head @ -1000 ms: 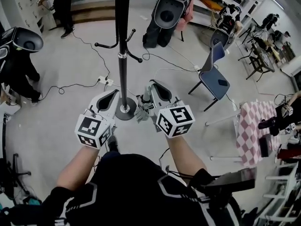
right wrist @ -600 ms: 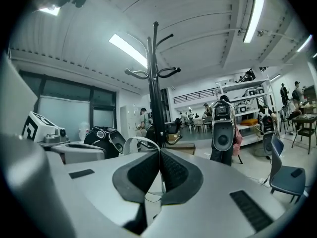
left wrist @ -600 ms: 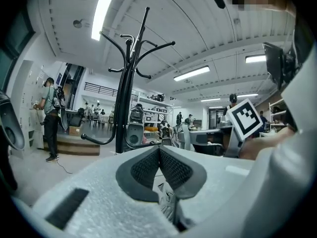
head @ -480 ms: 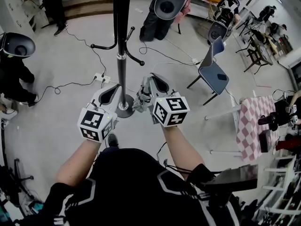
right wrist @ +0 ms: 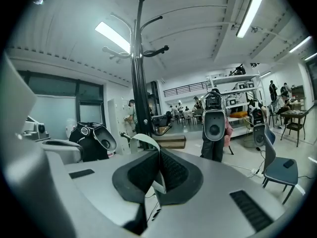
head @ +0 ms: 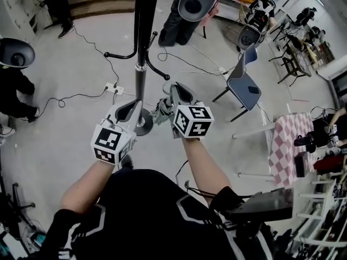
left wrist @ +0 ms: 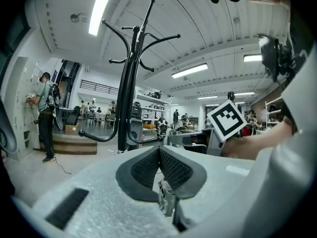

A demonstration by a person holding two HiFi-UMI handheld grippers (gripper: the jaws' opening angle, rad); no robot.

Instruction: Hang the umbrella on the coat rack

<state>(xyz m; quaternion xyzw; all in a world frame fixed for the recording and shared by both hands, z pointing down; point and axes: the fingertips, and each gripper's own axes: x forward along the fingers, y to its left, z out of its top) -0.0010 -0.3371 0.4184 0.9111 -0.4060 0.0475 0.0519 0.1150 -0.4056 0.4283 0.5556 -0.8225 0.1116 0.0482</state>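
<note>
The black coat rack (head: pixel 140 47) stands just ahead of me, its round base (head: pixel 142 127) on the floor and its curved hooks (left wrist: pixel 148 38) high up. My right gripper (head: pixel 179 92) is shut on a pale strap loop (right wrist: pixel 144 141) of the folded grey umbrella (head: pixel 162 113), which hangs below its jaws, right of the pole. In the left gripper view the umbrella (left wrist: pixel 166 200) shows low between the two grippers. My left gripper (head: pixel 129 110) is shut with nothing in it, close to the pole's left side. The rack (right wrist: pixel 139 83) rises straight ahead in the right gripper view.
A blue chair (head: pixel 245 88) stands to the right. A checked table (head: pixel 286 145) is further right. Cables and a power strip (head: pixel 111 88) lie on the floor left of the rack. People stand at the back (head: pixel 187 15) and at the left (head: pixel 13 69).
Both grippers have shifted slightly forward toward the rack's pole, the right one carrying the umbrella with it. Neither gripper has changed its hold.
</note>
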